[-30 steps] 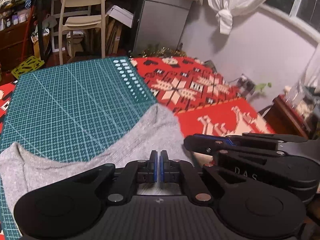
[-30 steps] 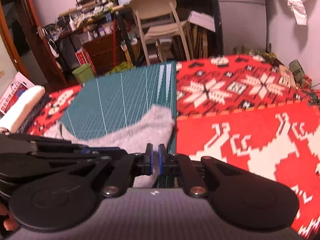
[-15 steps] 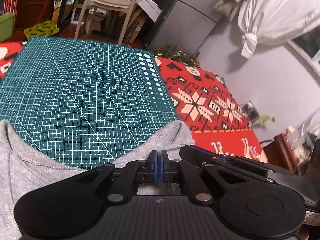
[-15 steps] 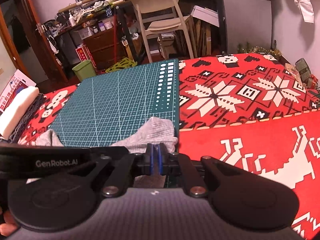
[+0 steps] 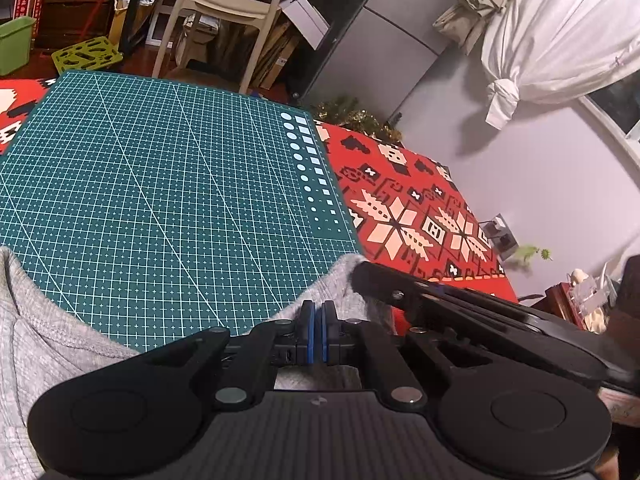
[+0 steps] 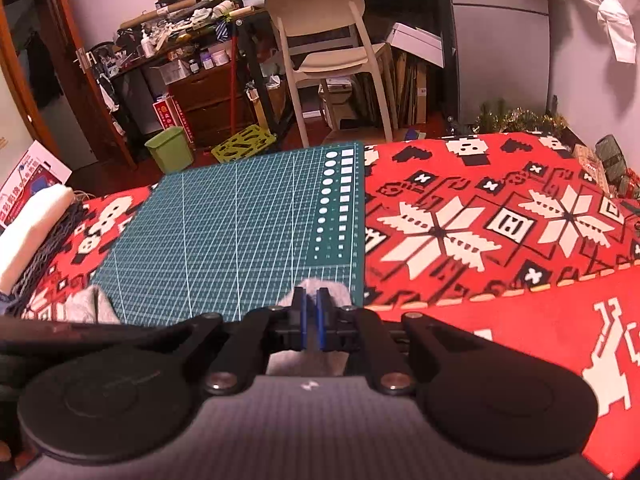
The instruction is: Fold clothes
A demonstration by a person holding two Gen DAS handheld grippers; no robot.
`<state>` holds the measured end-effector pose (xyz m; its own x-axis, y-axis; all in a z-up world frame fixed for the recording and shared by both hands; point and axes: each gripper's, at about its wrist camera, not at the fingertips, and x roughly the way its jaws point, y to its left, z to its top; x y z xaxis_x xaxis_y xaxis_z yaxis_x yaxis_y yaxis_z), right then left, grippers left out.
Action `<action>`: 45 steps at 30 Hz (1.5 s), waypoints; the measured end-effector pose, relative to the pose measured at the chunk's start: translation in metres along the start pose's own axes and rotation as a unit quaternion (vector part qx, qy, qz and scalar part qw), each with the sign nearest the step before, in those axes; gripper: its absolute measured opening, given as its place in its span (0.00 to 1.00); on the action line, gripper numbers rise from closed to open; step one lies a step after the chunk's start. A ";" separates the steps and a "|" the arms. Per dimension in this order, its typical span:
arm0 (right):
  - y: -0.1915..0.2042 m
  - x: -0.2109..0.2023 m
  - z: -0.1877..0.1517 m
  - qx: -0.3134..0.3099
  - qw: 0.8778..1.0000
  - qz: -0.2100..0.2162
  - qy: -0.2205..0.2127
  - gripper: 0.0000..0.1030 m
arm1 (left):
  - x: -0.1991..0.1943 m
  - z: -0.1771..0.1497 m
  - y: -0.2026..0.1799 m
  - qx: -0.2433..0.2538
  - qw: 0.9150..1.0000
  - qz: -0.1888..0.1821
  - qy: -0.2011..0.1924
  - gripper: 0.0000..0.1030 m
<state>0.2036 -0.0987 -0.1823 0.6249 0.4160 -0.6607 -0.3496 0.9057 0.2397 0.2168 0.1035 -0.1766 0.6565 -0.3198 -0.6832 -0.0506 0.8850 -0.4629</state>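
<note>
From my left wrist camera, my left gripper has its 2 blue pads drawn together on the edge of the grey garment, pinched so I can carry that edge without it slipping. The cloth drapes off the near side of the green cutting mat, bunching toward the left of the frame, and a small corner peeks up just beside my right gripper, which reaches in from the right. The fabric is a soft grey knit with a stitched hem, slack and wrinkled.

From my right wrist camera, my right gripper is pressed nearly shut, apparently on the garment's corner, though the pinch itself is hard to make out. That corner sits at the mat's near right edge, against the red patterned cloth. Both grips seem meant to lift 1 side together.
</note>
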 end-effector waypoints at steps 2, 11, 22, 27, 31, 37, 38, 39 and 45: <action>0.001 0.009 0.001 -0.003 1.000 -0.001 0.007 0.05 | -0.001 0.000 0.001 0.000 1.000 0.001 0.000 0.04; -0.006 -0.044 -0.001 0.017 0.999 0.008 -0.027 0.05 | -0.024 -0.002 -0.004 0.006 1.000 -0.019 -0.015 0.03; 0.012 -0.069 -0.067 0.022 0.999 0.024 0.028 0.06 | -0.040 -0.044 -0.017 0.065 0.998 -0.007 0.019 0.04; 0.012 -0.071 -0.072 0.028 0.999 0.022 0.025 0.06 | -0.039 -0.048 -0.010 0.053 0.998 0.000 0.018 0.03; 0.018 -0.087 -0.074 0.020 0.999 0.021 0.021 0.06 | -0.054 -0.048 -0.022 0.072 0.997 -0.005 0.009 0.03; 0.023 -0.100 -0.090 0.022 0.999 0.033 0.035 0.06 | -0.064 -0.068 -0.028 0.088 0.996 -0.010 0.026 0.03; 0.024 -0.099 -0.093 0.021 0.998 0.035 0.037 0.06 | -0.064 -0.071 -0.026 0.087 0.996 -0.008 0.027 0.03; 0.024 -0.099 -0.096 0.020 0.998 0.035 0.039 0.06 | -0.063 -0.074 -0.024 0.087 0.996 -0.006 0.027 0.03; 0.026 -0.103 -0.102 -0.004 0.999 0.024 0.038 0.05 | -0.066 -0.078 -0.026 0.111 0.994 0.008 0.023 0.04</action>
<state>0.0593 -0.1256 -0.1805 0.5527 0.4513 -0.7006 -0.3832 0.8841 0.2673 0.1162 0.0751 -0.1627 0.6211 -0.3154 -0.7174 0.1096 0.9414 -0.3189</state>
